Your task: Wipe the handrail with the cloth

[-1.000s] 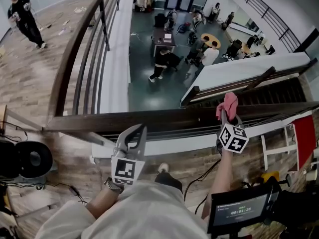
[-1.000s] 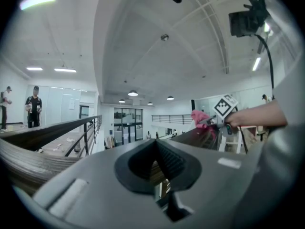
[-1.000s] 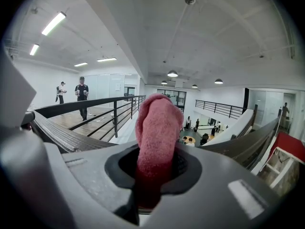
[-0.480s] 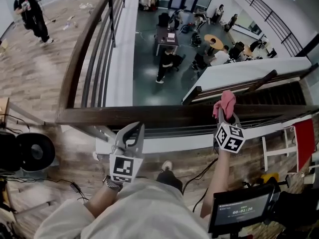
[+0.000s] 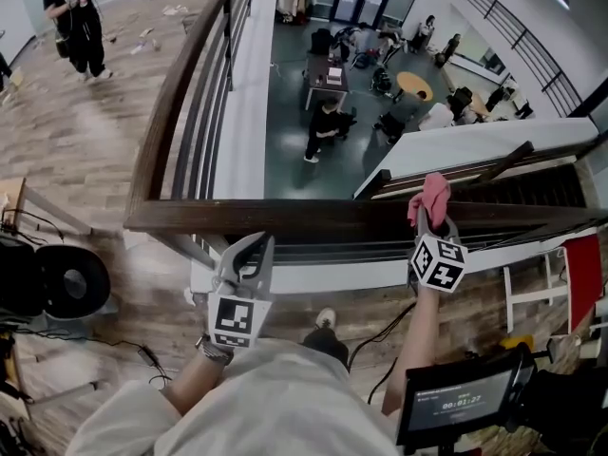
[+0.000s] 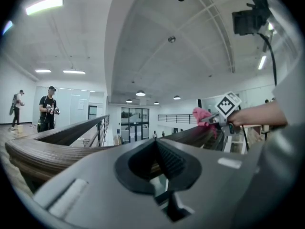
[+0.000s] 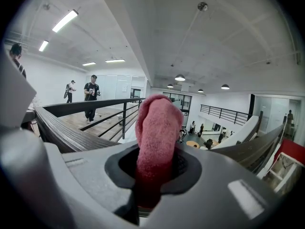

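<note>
Ahead, the handrail [image 5: 285, 218] runs beside the cloth [image 5: 434, 198]; a person [image 5: 78, 17] stands beyond.

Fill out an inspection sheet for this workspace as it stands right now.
Surface: wooden handrail runs across in front of the person; no dirt can be made out.
Job's things: pink cloth, bunched, at the handrail's top, right of centre.
Clutter: black round device at left; screen at lower right.
Grippers: right gripper shut on the cloth; left gripper fingers together, nothing between them, close to the handrail's near side.
Cables: black cables on the wood floor at left; another cable below the right arm.
Surroundings: a person on the upper wood floor; people at tables on the level below.
</note>
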Tool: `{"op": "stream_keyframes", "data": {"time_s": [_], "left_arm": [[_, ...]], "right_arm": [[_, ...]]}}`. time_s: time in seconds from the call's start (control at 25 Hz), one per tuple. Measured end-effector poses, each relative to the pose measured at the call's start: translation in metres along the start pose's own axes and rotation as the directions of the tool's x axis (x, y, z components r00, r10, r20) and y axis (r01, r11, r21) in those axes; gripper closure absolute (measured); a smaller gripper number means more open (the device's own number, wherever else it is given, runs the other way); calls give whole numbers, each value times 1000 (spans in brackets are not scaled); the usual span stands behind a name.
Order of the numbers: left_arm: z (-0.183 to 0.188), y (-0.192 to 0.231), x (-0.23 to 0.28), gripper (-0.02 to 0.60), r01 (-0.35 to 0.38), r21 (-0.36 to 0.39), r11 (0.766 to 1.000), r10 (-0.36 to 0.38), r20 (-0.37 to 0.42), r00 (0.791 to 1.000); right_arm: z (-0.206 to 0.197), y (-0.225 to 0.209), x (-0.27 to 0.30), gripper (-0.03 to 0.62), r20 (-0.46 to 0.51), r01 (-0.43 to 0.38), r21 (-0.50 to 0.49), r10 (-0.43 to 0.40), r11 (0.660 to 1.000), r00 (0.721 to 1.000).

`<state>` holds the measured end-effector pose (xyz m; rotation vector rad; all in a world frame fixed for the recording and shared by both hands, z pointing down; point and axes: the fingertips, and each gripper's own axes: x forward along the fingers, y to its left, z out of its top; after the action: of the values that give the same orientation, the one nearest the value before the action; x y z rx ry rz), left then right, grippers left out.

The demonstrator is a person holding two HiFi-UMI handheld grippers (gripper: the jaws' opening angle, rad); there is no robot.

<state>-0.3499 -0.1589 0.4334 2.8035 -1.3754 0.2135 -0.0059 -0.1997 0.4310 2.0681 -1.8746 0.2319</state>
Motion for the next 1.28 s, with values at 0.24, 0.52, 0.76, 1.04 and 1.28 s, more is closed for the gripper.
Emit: {"op": "stream_keyframes", "data": {"time_s": [0.24, 0.52, 0.76, 1.04, 1.28], "left_arm": [[2, 6, -6, 574, 13, 7, 1000, -13, 2, 1000], [1, 19, -15, 574, 19, 5, 1000, -19, 0, 1000], [-3, 27, -23, 574, 29, 25, 999, -28, -15, 999], [-1, 29, -33, 574, 18, 19, 1000, -18, -32, 999], [2, 25, -37, 574, -19, 23, 1000, 20, -43, 999]], "right_arm": [[4, 15, -2, 525, 3, -4, -2, 4, 1000, 1000], [6, 30, -2, 525, 12, 8, -2, -8, 1000, 1000], [9, 40, -4, 525, 19, 10, -7, -10, 1000, 1000], [10, 51, -4, 525, 19, -1, -16, 1, 1000, 1000], [9, 57, -2, 525, 28, -18, -28, 19, 999, 999]]}}
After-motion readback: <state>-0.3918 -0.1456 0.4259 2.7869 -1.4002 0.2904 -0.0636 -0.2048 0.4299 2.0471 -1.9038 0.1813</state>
